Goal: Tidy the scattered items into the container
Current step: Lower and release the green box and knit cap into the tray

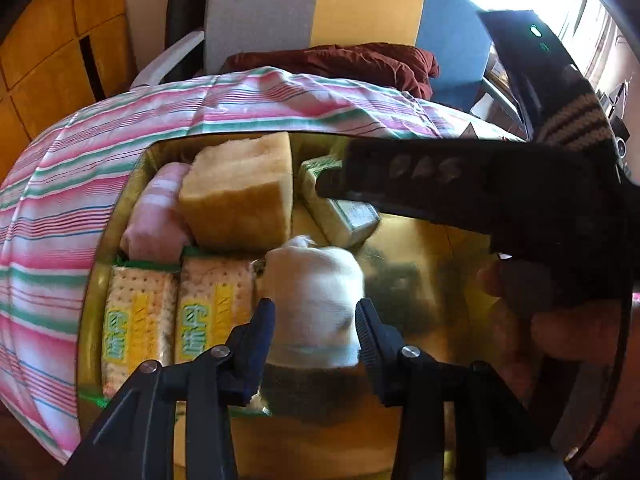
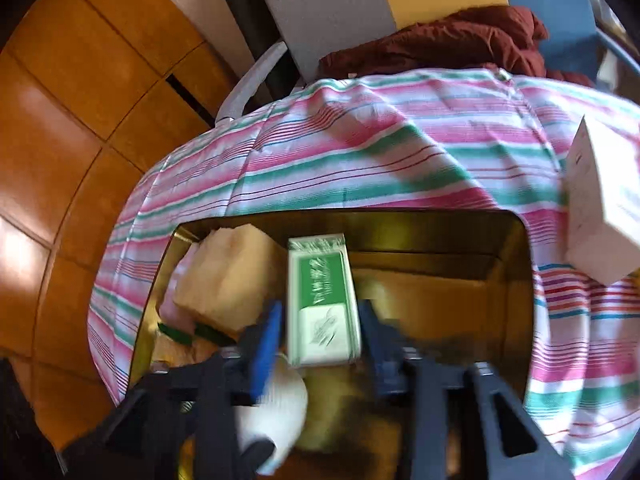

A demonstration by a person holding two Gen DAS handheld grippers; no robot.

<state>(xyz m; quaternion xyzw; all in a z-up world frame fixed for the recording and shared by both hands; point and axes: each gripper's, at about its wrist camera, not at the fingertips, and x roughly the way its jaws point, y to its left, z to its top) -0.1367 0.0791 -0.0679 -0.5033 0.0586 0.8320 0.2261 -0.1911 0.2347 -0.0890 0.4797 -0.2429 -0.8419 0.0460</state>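
Observation:
A gold metal tin [image 1: 416, 240] [image 2: 516, 280] sits on a striped cloth. Inside lie a tan sponge block [image 1: 240, 196] [image 2: 228, 276], a pink roll [image 1: 160, 216], two cracker packs [image 1: 140, 316] and a green-and-white box [image 1: 340, 216] [image 2: 324, 304]. My left gripper [image 1: 316, 320] is shut on a white rolled cloth [image 1: 316, 304] and holds it over the tin; the cloth also shows in the right wrist view [image 2: 276, 408]. My right gripper [image 2: 320, 332] is closed around the green-and-white box inside the tin. Its dark body [image 1: 480, 184] crosses the left wrist view.
A pink, green and white striped cloth [image 1: 240, 100] [image 2: 360, 160] covers the table. A white carton [image 2: 608, 208] stands at the right of the tin. A chair with a dark red garment [image 1: 340, 60] [image 2: 460, 44] stands behind the table. Wooden floor lies to the left.

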